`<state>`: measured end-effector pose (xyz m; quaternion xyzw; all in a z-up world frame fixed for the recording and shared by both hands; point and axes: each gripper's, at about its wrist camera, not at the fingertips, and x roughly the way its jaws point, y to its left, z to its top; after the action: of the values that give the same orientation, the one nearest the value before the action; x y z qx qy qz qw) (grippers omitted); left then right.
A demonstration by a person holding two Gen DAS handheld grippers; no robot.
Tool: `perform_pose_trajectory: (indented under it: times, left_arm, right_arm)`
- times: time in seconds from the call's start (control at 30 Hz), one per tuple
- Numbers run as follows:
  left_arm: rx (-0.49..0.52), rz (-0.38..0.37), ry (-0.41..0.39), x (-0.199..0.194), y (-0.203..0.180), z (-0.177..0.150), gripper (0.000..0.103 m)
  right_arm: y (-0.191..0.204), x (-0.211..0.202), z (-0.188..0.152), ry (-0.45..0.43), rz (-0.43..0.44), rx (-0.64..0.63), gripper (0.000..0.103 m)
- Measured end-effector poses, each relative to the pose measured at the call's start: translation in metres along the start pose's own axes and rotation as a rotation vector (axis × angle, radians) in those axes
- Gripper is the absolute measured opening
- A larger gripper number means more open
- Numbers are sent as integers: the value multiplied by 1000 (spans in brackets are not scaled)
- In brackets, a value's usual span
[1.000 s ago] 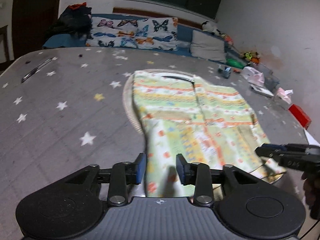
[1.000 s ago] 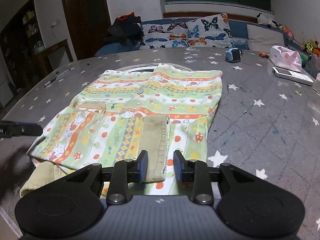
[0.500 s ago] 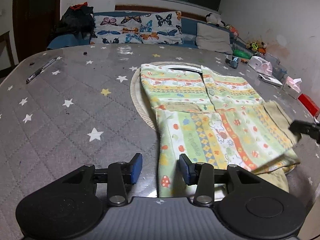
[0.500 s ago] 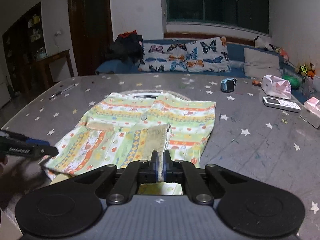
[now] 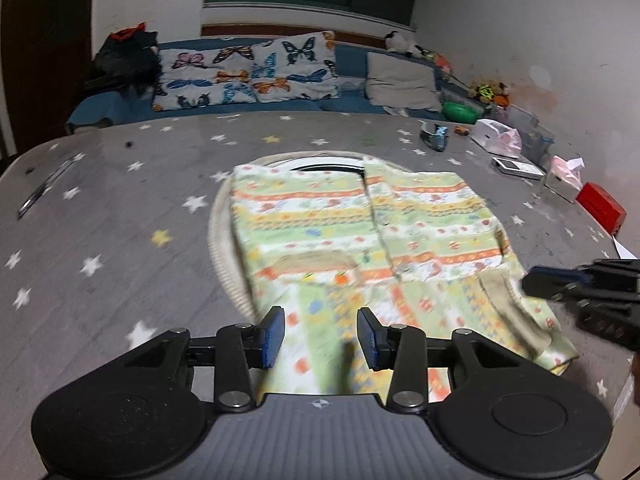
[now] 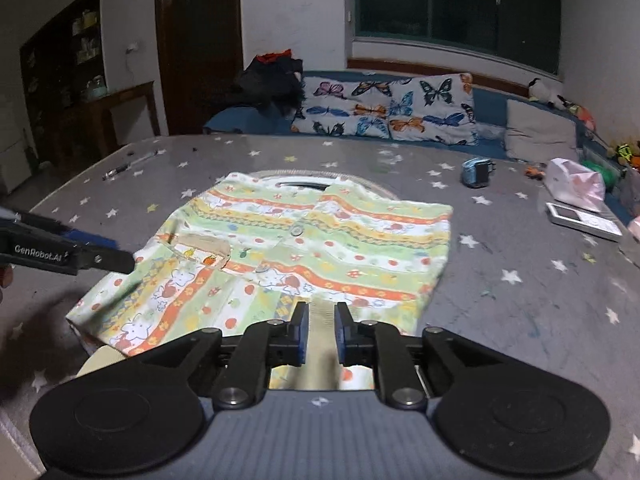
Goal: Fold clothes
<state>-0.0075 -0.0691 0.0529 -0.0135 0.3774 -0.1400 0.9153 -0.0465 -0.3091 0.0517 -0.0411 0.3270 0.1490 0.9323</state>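
Observation:
A child's striped green, yellow and orange garment lies flat on the grey star-print table, its sleeves folded in. My right gripper hangs over its near edge with the beige cuff between the jaws. The jaws are opening and stand a narrow gap apart. In the left wrist view the right gripper reaches in from the right, beside the cuff. My left gripper is open above the garment's near hem and holds nothing. From the left edge of the right wrist view comes the left gripper.
A round woven mat lies under the garment. On the table are a pen far left, a blue watch, a pink bag, a white device and a red box. A sofa with butterfly pillows stands behind.
The right gripper closed on the beige cuff and has since parted slightly. The left gripper has swung so that it is over the garment's near hem again.

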Motion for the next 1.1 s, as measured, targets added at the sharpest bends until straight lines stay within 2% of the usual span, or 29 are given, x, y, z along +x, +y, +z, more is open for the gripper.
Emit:
perform_pose_trajectory:
  times: [0.2,0.33,0.67,0.8,1.0,1.1]
  left_arm:
    - [47,7,46,29,-11,1,42]
    - [62,14,52,32,-11,-3,42]
    - [120,-6,22,-9,-19,-15,42]
    - [120,-49,32,-33,-23,-27,43]
    - [79,-124,98,-52,-34,-44,44]
    - [50,-131,138,-51,-39,-51,44]
  right_arm:
    - [4,28,-7,59,8,-19,14]
    - [3,27,-9,66,4,-31,15]
    - [12,5,-17,69,42,-90,17]
    - [18,3,-28,92,38,-133,18]
    - [18,-14,-31,79,41,-175,20]
    - [19,-24,-33,75,35,-215,24]
